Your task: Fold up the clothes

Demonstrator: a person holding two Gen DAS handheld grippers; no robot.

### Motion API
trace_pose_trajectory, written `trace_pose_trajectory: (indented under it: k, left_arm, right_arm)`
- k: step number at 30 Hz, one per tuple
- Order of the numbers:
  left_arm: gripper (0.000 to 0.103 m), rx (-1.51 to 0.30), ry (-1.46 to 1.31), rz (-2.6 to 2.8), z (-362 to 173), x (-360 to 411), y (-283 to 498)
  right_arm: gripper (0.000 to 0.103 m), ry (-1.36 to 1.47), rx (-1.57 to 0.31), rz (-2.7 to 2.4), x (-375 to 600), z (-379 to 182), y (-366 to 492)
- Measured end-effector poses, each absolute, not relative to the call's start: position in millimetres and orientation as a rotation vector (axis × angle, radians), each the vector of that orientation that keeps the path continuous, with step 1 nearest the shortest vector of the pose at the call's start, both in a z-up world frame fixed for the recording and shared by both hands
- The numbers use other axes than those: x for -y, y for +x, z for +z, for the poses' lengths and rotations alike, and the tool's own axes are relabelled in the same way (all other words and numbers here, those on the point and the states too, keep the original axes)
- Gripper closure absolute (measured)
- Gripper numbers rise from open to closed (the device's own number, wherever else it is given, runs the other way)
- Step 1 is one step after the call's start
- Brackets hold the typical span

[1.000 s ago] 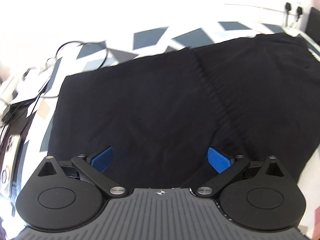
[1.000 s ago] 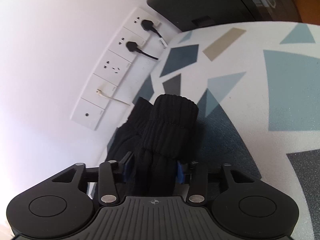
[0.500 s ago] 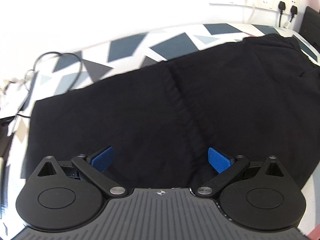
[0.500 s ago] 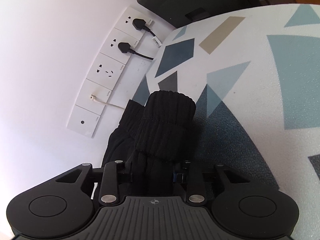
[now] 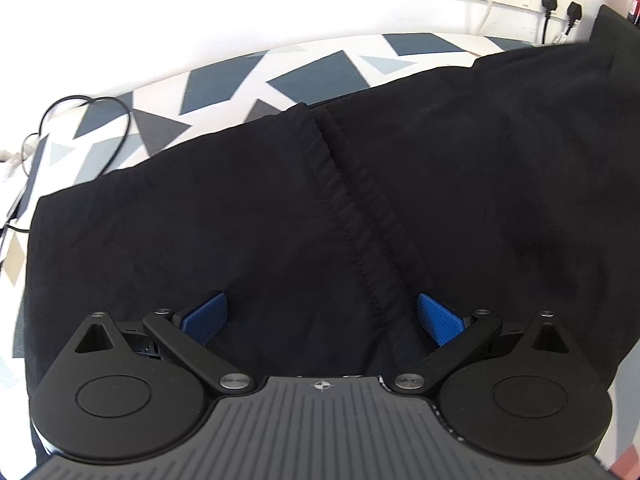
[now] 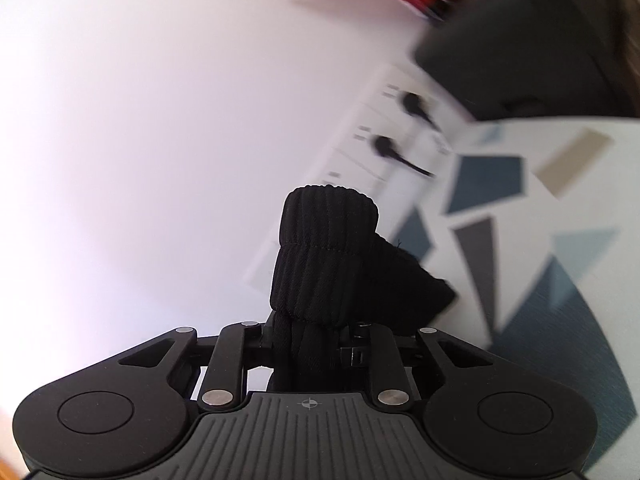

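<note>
A black garment [image 5: 248, 216] lies spread over the patterned table, with a ribbed band [image 5: 352, 204] running down its middle. My left gripper [image 5: 320, 318] is open just above it, blue pads [image 5: 206, 316] wide apart and empty. My right gripper [image 6: 310, 334] is shut on the garment's ribbed cuff [image 6: 326, 256], which stands up between the jaws, lifted above the table. The sleeve [image 5: 600, 68] rises at the far right of the left wrist view.
The table [image 6: 532, 248] has a white cloth with grey and blue triangles. Wall sockets with black plugs [image 5: 560, 4] sit at the back. A black cable [image 5: 92, 120] loops at the far left. A dark box [image 6: 532, 52] stands near the sockets.
My right gripper has lifted and tilted up with the cuff, so the wall fills more of its view. My left gripper has swung right over the garment, still open.
</note>
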State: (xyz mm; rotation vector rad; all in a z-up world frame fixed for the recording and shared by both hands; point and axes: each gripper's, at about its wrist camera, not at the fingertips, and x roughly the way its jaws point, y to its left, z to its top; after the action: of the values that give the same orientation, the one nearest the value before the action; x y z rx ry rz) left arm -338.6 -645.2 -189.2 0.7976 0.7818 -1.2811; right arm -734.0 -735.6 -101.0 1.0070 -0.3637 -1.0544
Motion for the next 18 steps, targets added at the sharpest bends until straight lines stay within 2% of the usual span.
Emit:
trace_pose_trajectory:
  k: [5,9,14,18]
  left_arm:
    - [0.001,-0.809,0.740,-1.325,-185.4,644.0,-328.4]
    - [0.001,-0.917,0.449,-1.402,-146.5,606.5,-273.7]
    - [0.001,-1.098,0.050,-1.416,-107.2,533.5,-162.2]
    - [0.001,-1.208,-0.176,-1.340,-109.5,476.3,-81.1]
  right_arm:
    - [0.084,1.008,0.256,-1.103,746.4,-84.1,-716.8]
    - [0.084,0.917,0.213,-1.067,739.6,-50.7,-682.1]
    - [0.084,0.674,0.088,-0.875,719.9,4.9,-579.3]
    - [0.084,0.472,-0.128,-0.663,688.8,5.5,-466.4]
